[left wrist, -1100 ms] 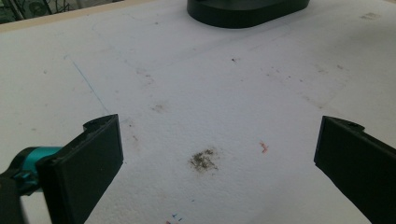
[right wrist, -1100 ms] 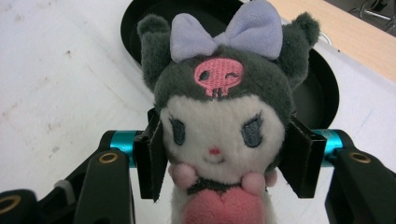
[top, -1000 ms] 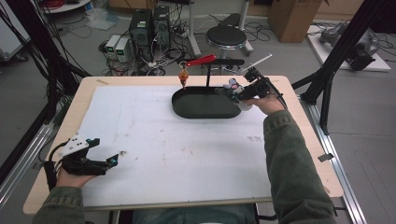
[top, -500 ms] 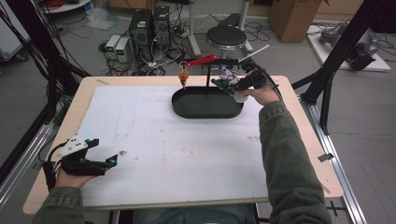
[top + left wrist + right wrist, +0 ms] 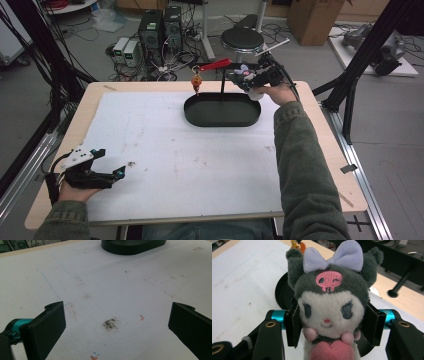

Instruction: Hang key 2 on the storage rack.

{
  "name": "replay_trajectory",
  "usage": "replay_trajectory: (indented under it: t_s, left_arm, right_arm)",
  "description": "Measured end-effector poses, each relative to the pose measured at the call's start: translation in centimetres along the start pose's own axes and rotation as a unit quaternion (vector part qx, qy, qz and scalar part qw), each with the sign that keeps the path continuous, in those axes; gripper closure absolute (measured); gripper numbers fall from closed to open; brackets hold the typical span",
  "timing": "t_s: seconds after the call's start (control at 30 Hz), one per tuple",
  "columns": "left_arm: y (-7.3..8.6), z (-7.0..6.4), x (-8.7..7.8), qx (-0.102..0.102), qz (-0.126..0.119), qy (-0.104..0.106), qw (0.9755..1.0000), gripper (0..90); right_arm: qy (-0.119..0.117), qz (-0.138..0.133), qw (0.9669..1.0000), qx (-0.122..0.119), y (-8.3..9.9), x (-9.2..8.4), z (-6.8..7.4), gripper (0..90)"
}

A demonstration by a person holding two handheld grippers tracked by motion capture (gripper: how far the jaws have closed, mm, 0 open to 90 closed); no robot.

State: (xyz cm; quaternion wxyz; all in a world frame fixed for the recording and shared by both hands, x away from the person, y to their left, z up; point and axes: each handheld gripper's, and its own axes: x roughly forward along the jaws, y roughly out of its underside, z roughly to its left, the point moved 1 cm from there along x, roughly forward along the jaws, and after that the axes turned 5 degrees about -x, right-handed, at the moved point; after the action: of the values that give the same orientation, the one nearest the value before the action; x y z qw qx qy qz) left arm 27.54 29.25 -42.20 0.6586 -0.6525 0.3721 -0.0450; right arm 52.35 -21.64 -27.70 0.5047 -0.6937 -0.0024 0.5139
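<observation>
Since the earlier frames, the right hand-held gripper has lifted from over the black oval tray toward its far rim, carrying the plush doll with it; the left hand-held gripper has stayed put. Right jaws are clamped on the doll's head from both sides (grey ears, lilac bow and pink skull patch face the right gripper view). The doll hangs above the tray's far right edge, close to the thin black post rising behind the tray. A red arm reaches from that post, with a small orange charm dangling over the tray's far left rim, just beside the doll's path. The left hand-held gripper rests on the white surface well short of the tray, jaws spread wide with nothing between them.
</observation>
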Motion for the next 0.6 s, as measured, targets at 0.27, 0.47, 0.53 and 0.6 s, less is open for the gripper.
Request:
replay_trajectory:
  t_s: [0.27,0.47,0.53,0.6]
  left_arm:
    - [0.0,0.0,0.1,0.000,0.001,0.001,1.0000,1.7]
    - [0.0,0.1,0.0,-0.001,0.000,0.001,1.0000,1.7]
    - [0.0,0.1,0.0,-0.001,0.000,0.000,1.0000,1.7]
    - [0.0,0.1,-0.1,0.000,0.000,0.001,1.0000,1.7]
  right_arm:
    - [0.001,-0.034,0.9994,0.005,-0.3,0.0,-0.4,42.1]
    - [0.004,-0.054,0.9985,0.009,-0.7,0.3,-0.4,42.0]
    - [0.003,-0.062,0.9979,0.019,-0.9,0.4,-0.4,42.0]
    - [0.008,-0.067,0.9974,0.023,-1.2,0.4,-0.5,42.0]
